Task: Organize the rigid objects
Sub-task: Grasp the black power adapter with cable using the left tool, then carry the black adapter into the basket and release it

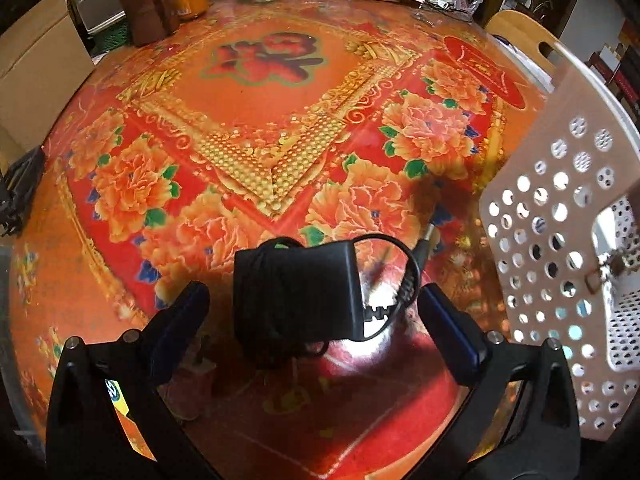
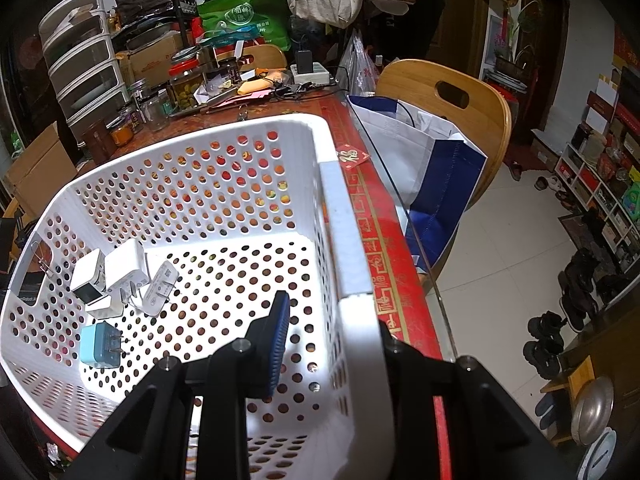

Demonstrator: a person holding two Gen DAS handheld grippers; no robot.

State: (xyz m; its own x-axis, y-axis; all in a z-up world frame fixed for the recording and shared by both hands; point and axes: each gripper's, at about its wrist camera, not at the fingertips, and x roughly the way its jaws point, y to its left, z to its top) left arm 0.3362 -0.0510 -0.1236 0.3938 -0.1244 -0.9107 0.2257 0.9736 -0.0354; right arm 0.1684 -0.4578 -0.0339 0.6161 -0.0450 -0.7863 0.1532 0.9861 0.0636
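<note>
Left tongs [image 1: 308, 312] spread wide around black adapter [image 1: 296, 292], right tongs [image 2: 332, 344] seemingly clamping basket [image 2: 352, 248] rim

Warm indoor light, fisheye edges, slight glare

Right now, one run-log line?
left gripper: jaws open around black adapter, no contact | right gripper: shut on basket rim | chargers in basket
</note>
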